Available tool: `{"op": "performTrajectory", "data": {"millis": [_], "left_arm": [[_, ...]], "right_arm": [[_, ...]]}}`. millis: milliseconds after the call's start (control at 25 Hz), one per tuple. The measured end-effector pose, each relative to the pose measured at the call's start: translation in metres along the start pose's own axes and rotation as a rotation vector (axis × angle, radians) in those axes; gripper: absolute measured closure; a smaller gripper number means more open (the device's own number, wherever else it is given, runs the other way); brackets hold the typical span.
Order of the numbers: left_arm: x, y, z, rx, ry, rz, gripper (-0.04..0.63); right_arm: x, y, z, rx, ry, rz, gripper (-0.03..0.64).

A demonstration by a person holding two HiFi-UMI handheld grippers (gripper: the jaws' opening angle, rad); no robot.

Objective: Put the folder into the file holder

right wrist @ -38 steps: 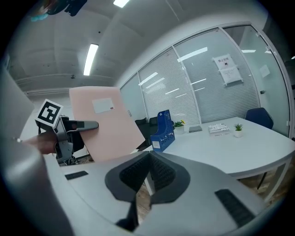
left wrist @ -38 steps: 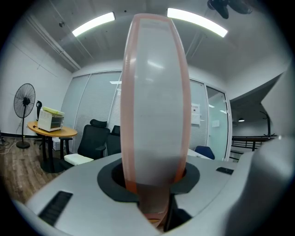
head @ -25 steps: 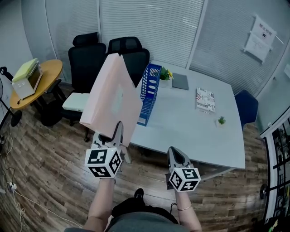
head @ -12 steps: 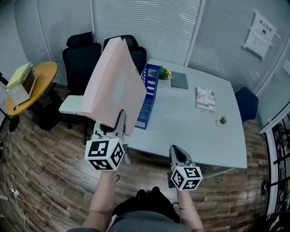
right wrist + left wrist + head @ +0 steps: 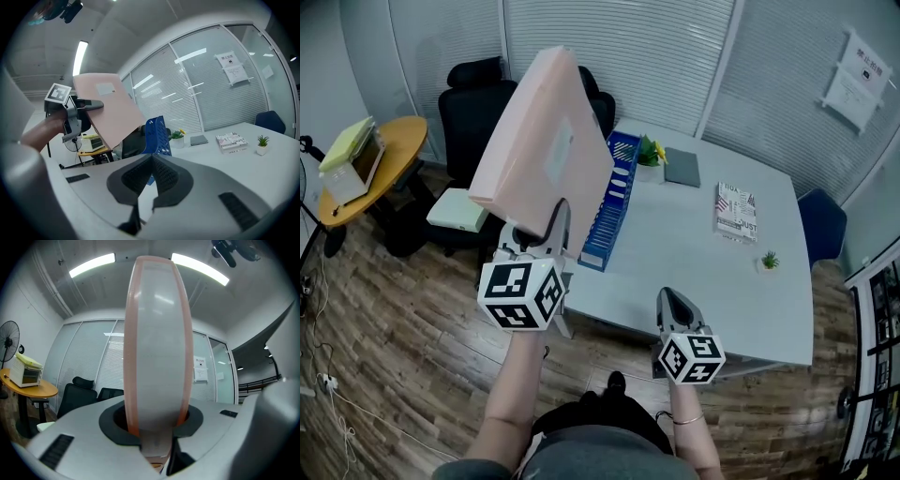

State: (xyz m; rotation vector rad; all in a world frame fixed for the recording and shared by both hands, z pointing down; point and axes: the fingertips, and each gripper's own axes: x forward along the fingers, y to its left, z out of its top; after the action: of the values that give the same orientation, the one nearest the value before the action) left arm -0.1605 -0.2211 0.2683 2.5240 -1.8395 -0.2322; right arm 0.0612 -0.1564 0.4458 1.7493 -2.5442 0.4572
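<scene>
A pink folder (image 5: 544, 150) stands tilted in the air at the table's near left corner, its lower edge clamped in my left gripper (image 5: 539, 227). In the left gripper view the folder's edge (image 5: 157, 348) runs straight up out of the jaws. The blue file holder (image 5: 614, 197) stands on the white table (image 5: 694, 253), just right of and below the folder. My right gripper (image 5: 673, 305) hovers at the table's near edge, shut with nothing in it. From the right gripper view the folder (image 5: 110, 110) hangs left of the file holder (image 5: 157, 133).
Two black office chairs (image 5: 473, 103) stand behind the folder. A round wooden table (image 5: 370, 155) is at the far left. On the white table lie a grey notebook (image 5: 682, 167), a book (image 5: 736, 208), a small plant (image 5: 769, 260) and a flowerpot (image 5: 649, 150).
My left gripper has lifted the folder higher and a little to the right, toward the file holder. The right gripper has hardly moved.
</scene>
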Motion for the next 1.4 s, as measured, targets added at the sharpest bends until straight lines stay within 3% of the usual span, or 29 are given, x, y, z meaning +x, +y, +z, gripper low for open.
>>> {"op": "performTrajectory", "data": {"millis": [680, 1400], "left_arm": [[0.067, -0.016, 0.015, 0.040, -0.055, 0.029, 0.450], [0.104, -0.019, -0.020, 0.047, 0.001, 0.030, 0.450]], "right_arm": [[0.042, -0.040, 0.020, 0.016, 0.002, 0.043, 0.609], [0.058, -0.062, 0.013, 0.040, 0.034, 0.049, 0.611]]}}
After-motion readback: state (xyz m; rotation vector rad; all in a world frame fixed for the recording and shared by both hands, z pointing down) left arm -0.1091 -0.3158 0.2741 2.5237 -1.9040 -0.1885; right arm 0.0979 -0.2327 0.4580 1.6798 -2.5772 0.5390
